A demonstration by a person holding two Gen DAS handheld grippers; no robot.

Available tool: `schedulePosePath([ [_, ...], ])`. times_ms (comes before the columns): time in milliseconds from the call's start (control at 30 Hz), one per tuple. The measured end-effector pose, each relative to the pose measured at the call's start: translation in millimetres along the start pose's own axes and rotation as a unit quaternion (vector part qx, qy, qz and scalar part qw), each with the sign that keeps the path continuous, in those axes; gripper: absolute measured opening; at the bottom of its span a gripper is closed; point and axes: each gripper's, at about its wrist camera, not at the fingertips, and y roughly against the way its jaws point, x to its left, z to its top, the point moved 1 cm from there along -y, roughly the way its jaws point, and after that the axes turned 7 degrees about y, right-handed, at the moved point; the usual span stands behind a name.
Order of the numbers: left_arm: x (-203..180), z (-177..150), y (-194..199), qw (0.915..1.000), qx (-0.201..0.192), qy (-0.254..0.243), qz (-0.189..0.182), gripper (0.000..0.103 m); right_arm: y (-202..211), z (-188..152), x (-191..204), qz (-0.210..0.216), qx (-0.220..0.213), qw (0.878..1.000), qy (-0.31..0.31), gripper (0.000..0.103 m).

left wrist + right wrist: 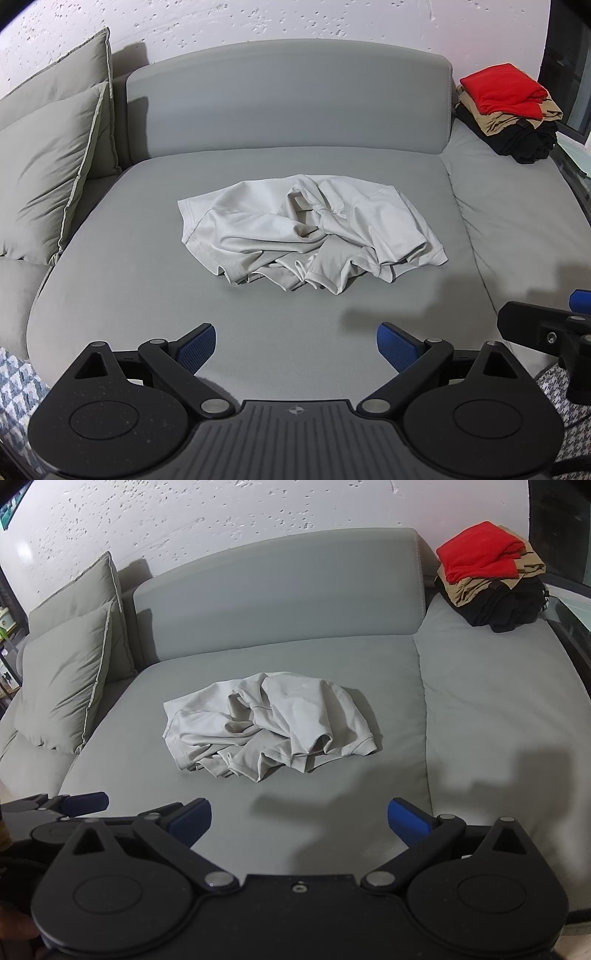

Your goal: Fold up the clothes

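Note:
A crumpled off-white T-shirt (310, 232) lies in a heap on the middle of the grey sofa seat (147, 288); it also shows in the right wrist view (269, 720). My left gripper (297, 345) is open and empty, hovering over the seat's front, short of the shirt. My right gripper (299, 818) is open and empty too, just to the right of the left one and equally short of the shirt. Part of the right gripper (546, 325) shows at the left wrist view's right edge, and part of the left gripper (66, 805) at the right wrist view's left edge.
A stack of folded clothes, red (502, 88) on tan on black, sits at the sofa's back right corner (484, 576). Two grey cushions (51, 166) lean at the left. The grey backrest (288, 107) stands behind the shirt. A glass side table (576, 609) is at the far right.

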Motion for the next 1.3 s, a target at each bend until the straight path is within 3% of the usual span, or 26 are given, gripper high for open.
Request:
schedulePosePath([
  [1300, 14.3, -5.1, -16.6, 0.9998, 0.013, 0.013, 0.008, 0.096, -9.8, -1.9, -6.2, -0.003, 0.009, 1.000, -0.018, 0.103],
])
